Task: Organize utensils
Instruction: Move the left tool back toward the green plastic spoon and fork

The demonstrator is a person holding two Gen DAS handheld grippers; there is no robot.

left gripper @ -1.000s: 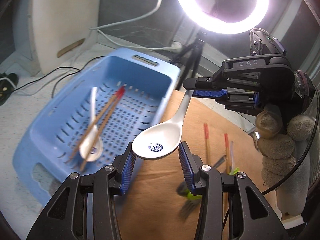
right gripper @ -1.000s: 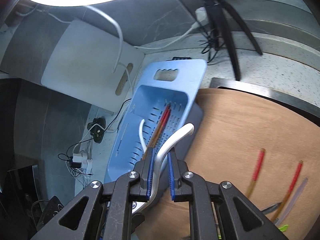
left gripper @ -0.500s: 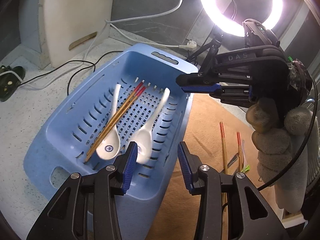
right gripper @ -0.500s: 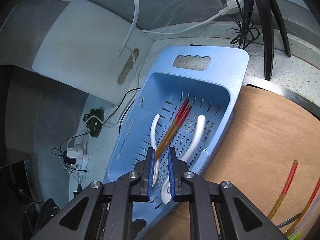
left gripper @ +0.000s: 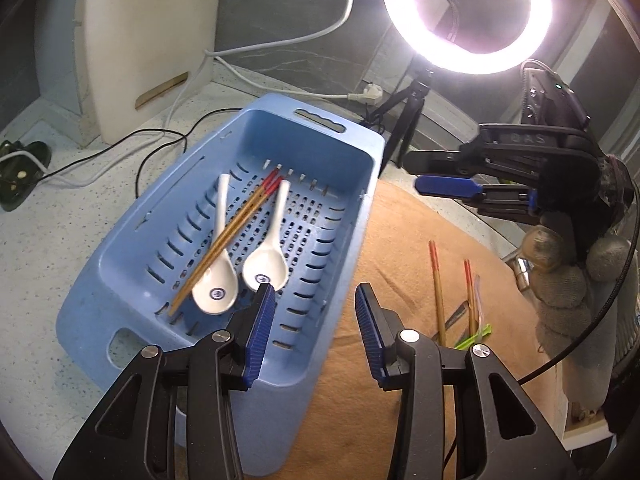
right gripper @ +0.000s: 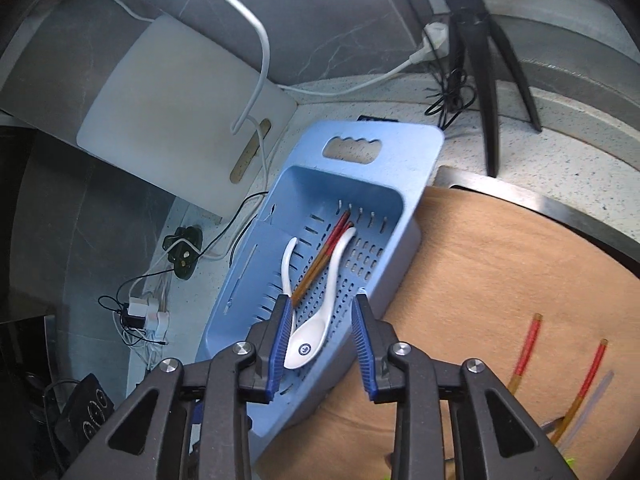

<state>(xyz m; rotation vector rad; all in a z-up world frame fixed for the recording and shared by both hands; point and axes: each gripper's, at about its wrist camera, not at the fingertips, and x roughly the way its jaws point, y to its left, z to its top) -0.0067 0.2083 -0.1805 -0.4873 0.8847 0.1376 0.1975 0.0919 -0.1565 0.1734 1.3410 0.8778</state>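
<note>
Your left gripper (left gripper: 315, 308) hangs over the near end of the blue basket (left gripper: 352, 152) with its ribbed blue pads spread wide and nothing between them. Your right gripper (right gripper: 321, 320) is spread apart too, gripping nothing, and it hovers above the basket's near edge; in the left wrist view you see it from the side (left gripper: 446, 184), out over the brown mat (left gripper: 400, 248).

The basket is smooth moulded plastic, rectangular, with rounded corners, slotted walls, a perforated floor and a cut-out handle at each end. It sits partly on the speckled stone counter (left gripper: 48, 248) and partly on the edge of the mat.

Inside it lie two glossy white spoons, short and deep-bowled, each with a small blue mark in the bowl. One spoon (left gripper: 218, 280) lies toward the left, the other spoon (left gripper: 266, 264) just beside it on the right, with the bowls toward you and the handles pointing away. A pair of chopsticks (left gripper: 228, 236), wood-coloured with red tips, lies slantwise between the handles and crosses over the left spoon.

On the mat, which looks soft and slightly fuzzy, two more loose chopsticks (left gripper: 438, 284) of the same kind lie well apart from the basket, with a thin clear straw-like piece (left gripper: 478, 296) and a bright green bit (left gripper: 476, 336) next to them.

A flat white cutting board (right gripper: 180, 112) with a slot handle leans against the dark wall, and a lit ring lamp (left gripper: 466, 12) stands on a black tripod (right gripper: 480, 52) behind the basket.
</note>
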